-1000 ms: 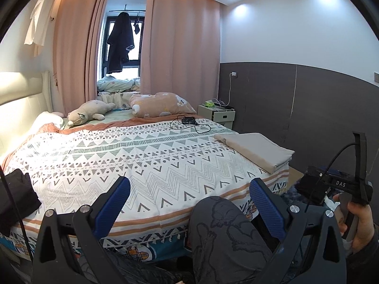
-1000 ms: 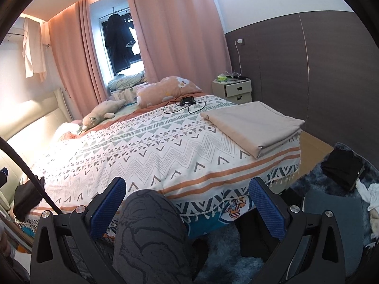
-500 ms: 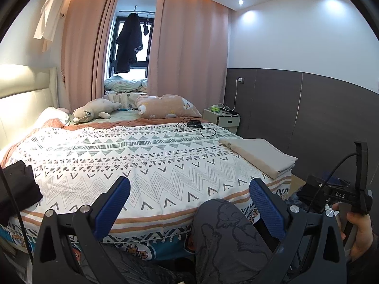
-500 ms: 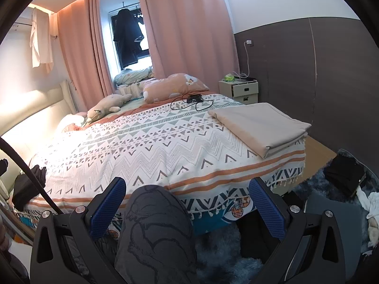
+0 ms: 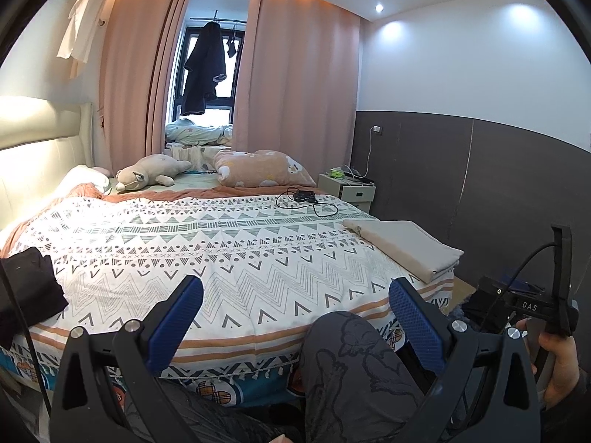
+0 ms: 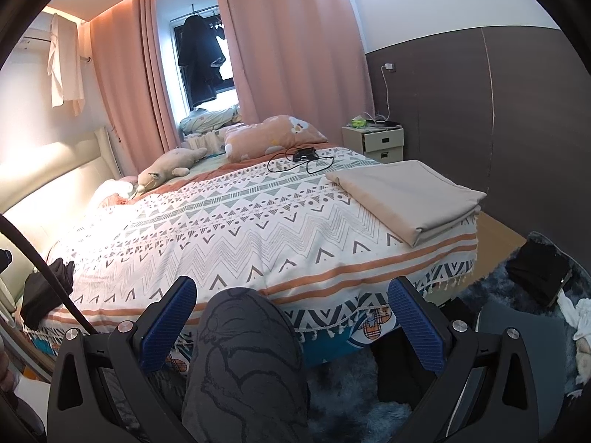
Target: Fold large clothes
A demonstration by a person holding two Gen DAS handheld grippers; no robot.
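Observation:
A folded beige cloth (image 5: 402,243) (image 6: 406,192) lies on the right near corner of the bed, on its patterned cover (image 5: 221,243) (image 6: 240,221). A black garment (image 5: 26,288) (image 6: 40,291) sits bunched at the bed's left near edge. My left gripper (image 5: 295,286) is open and empty, held short of the bed's foot above a knee in grey printed trousers (image 5: 354,369). My right gripper (image 6: 291,286) is open too, with nothing between its blue pads, over the same knee (image 6: 243,350). In the left wrist view a hand (image 5: 557,361) holds the right gripper's handle at the far right.
A plush toy (image 5: 151,175) and a pink pillow (image 5: 262,170) lie at the head of the bed, with a black device and cable (image 5: 304,197) nearby. A nightstand (image 6: 373,142) stands by the dark wall. Black clothes (image 6: 535,273) lie on the blue rug at the right.
Both views have tilted up slightly, so the bed sits lower in frame and more ceiling shows. Both grippers stay open and empty; nothing on the bed has moved.

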